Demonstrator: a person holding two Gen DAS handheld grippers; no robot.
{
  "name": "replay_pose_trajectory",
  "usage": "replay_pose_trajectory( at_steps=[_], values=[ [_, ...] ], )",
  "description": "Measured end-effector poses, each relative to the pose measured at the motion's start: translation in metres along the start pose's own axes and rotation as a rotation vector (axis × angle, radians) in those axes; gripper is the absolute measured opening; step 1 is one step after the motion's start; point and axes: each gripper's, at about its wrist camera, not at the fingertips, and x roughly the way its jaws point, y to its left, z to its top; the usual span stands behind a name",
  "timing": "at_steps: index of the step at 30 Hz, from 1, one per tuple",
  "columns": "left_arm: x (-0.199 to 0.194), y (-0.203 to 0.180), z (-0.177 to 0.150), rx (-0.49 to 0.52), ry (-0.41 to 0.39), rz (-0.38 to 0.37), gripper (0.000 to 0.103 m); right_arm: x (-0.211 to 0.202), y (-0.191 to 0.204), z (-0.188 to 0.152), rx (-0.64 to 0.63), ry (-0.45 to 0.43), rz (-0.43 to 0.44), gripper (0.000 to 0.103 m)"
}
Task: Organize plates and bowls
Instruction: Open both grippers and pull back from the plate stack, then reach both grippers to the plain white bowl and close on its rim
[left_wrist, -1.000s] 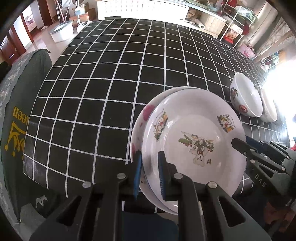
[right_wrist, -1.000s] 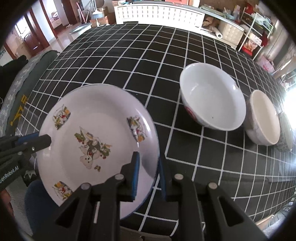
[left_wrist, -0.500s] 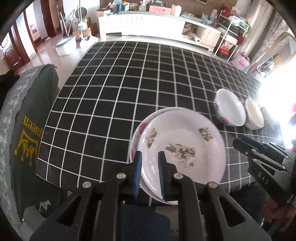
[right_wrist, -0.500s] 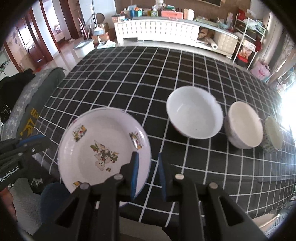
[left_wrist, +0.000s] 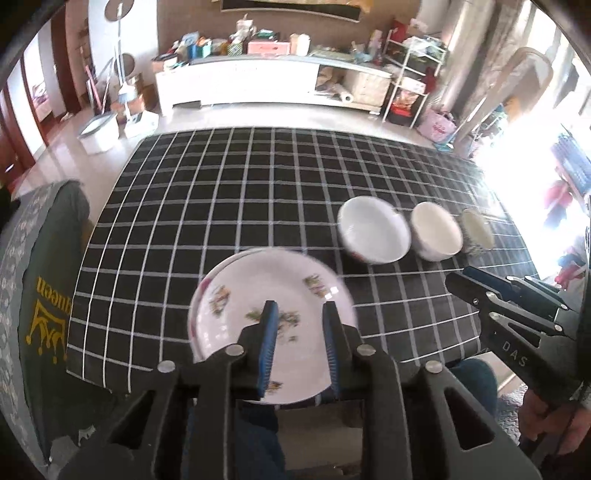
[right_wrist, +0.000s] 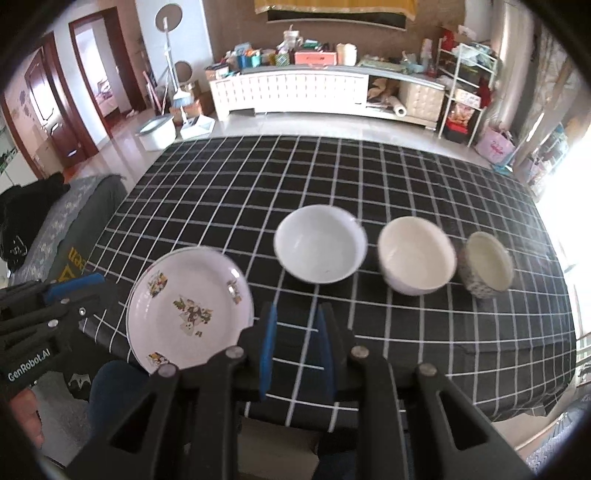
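A white plate with cartoon prints (left_wrist: 273, 295) (right_wrist: 188, 306) lies on another plate at the table's near left edge; only the lower plate's rim (left_wrist: 207, 284) shows. Three bowls stand in a row to its right: a large white bowl (left_wrist: 373, 236) (right_wrist: 319, 254), a cream bowl (left_wrist: 436, 236) (right_wrist: 415, 254) and a small patterned bowl (left_wrist: 476, 234) (right_wrist: 487, 264). My left gripper (left_wrist: 300, 343) hovers open and empty above the plate's near side. My right gripper (right_wrist: 293, 347) is open and empty, above the table edge right of the plates.
The table has a black cloth with white grid lines (right_wrist: 332, 177). A chair with a dark green cover (left_wrist: 40, 302) stands at the left. A white cabinet (right_wrist: 295, 90) and shelves (right_wrist: 465, 85) stand across the floor beyond the table.
Both grippers have pulled back and up from the plates, so the table looks farther away. Their jaws have opened wider.
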Motion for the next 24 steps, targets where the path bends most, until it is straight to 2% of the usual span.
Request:
replay_pose_trajectory(
  at_steps=[4,9,13,16,19,21,24],
  values=[
    [-0.001,-0.024,0.014,0.030,-0.005,-0.035,0.025,-0.012,-0.024,0.006,0.043,-0.027,0.004,0.028],
    [0.004,-0.046,0.032,0.069,-0.007,-0.034,0.027,-0.012,-0.044,0.020,0.057,-0.030,0.002,0.030],
    [0.020,-0.056,0.049,0.092,0.004,-0.011,0.028,0.000,-0.060,0.034,0.090,-0.019,0.049,0.030],
    [0.044,-0.057,0.064,0.084,0.044,-0.003,0.028,0.018,-0.068,0.043,0.098,0.005,0.058,0.030],
    [0.066,-0.053,0.078,0.054,0.082,-0.021,0.028,0.044,-0.077,0.055,0.117,0.066,0.089,0.030],
    [0.083,-0.049,0.088,0.022,0.126,-0.053,0.029,0.065,-0.086,0.062,0.155,0.133,0.137,0.030],
    [0.112,-0.045,0.102,-0.006,0.192,-0.069,0.029,0.089,-0.094,0.074,0.189,0.193,0.160,0.030]
  ],
)
